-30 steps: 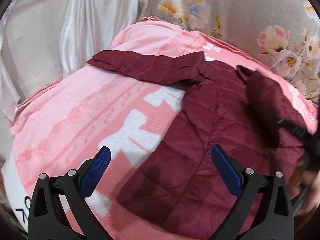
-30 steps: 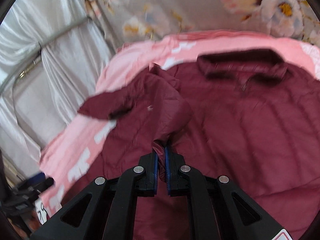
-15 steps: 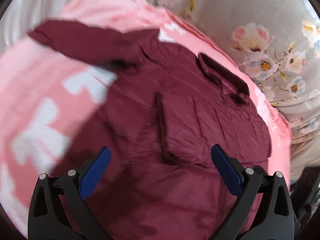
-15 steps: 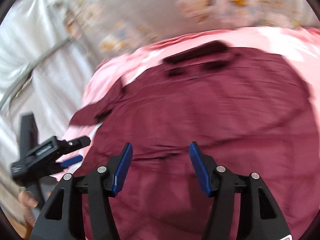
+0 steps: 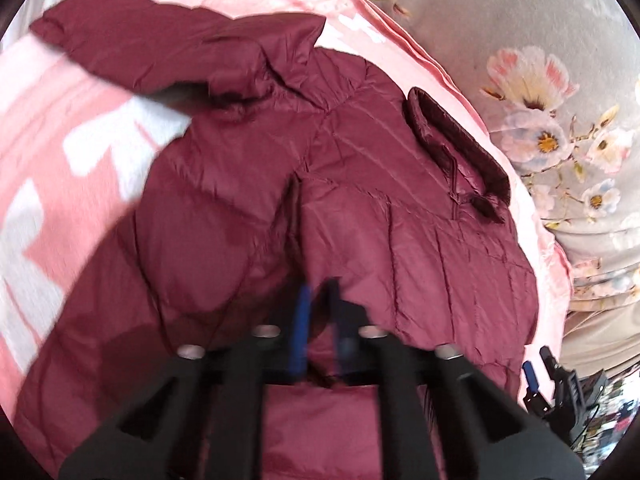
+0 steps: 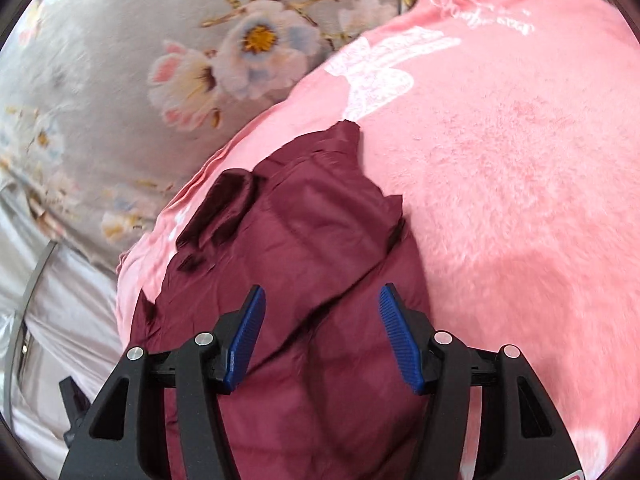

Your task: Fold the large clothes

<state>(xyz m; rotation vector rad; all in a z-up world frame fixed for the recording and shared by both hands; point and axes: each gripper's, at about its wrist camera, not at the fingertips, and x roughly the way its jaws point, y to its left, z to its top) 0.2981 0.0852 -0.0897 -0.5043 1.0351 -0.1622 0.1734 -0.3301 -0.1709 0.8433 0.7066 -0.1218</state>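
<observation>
A maroon quilted jacket [image 5: 360, 220] lies spread on a pink blanket [image 5: 60, 120]. Its collar [image 5: 452, 148] points to the upper right and one sleeve [image 5: 160, 48] stretches to the upper left. My left gripper [image 5: 320, 292] is blurred low over the jacket's middle, its blue pads drawn together with a strip of maroon fabric pinched between them. In the right wrist view the jacket [image 6: 312, 240] fills the lower middle, collar [image 6: 224, 208] at its left. My right gripper [image 6: 322, 300] hangs open above the jacket's right edge, nothing between its pads; it also shows small in the left wrist view [image 5: 538, 364].
The pink blanket [image 6: 520, 160] with white lettering lies over a grey floral sheet [image 5: 540, 80] [image 6: 120, 60]. A silvery curtain [image 6: 60, 320] hangs at the left. Bare blanket stretches to the right of the jacket.
My left gripper went from wide open to shut while moving in over the jacket. My right gripper let go of the jacket fold, opened and swung to the jacket's right edge.
</observation>
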